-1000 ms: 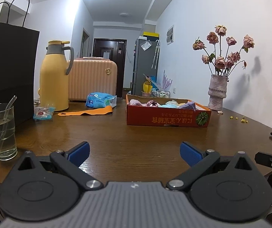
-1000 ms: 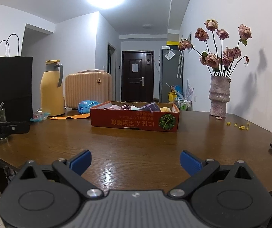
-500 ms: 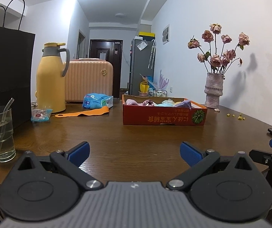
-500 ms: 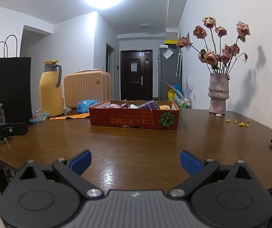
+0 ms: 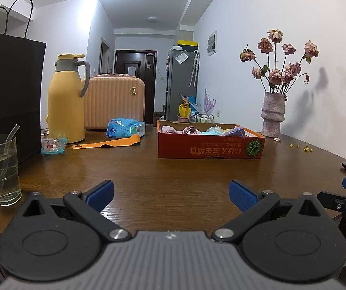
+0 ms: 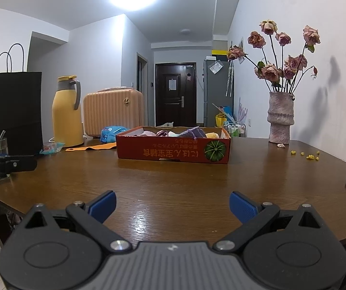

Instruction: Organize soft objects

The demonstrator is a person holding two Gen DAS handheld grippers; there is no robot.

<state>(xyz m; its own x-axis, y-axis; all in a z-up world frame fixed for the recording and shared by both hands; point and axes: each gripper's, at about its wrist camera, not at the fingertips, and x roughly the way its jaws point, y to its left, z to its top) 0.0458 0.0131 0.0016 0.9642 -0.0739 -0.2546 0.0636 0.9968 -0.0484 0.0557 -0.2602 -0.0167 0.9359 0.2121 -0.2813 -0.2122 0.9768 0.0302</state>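
Bare wooden table (image 5: 173, 169) lying between near edge and red box (image 5: 210, 148) of soft items (image 5: 190, 130) at far centre. Left gripper (image 5: 171, 192) and right gripper (image 6: 172, 204) hovering level, spread wide, holding nothing.

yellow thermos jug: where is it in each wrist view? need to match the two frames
Left wrist: yellow thermos jug stands left of centre, between the black paper bag and the peach suitcase.
Right wrist: same jug, left, smaller and farther off.
Shared landmark: red cardboard box, right of the jug in both.
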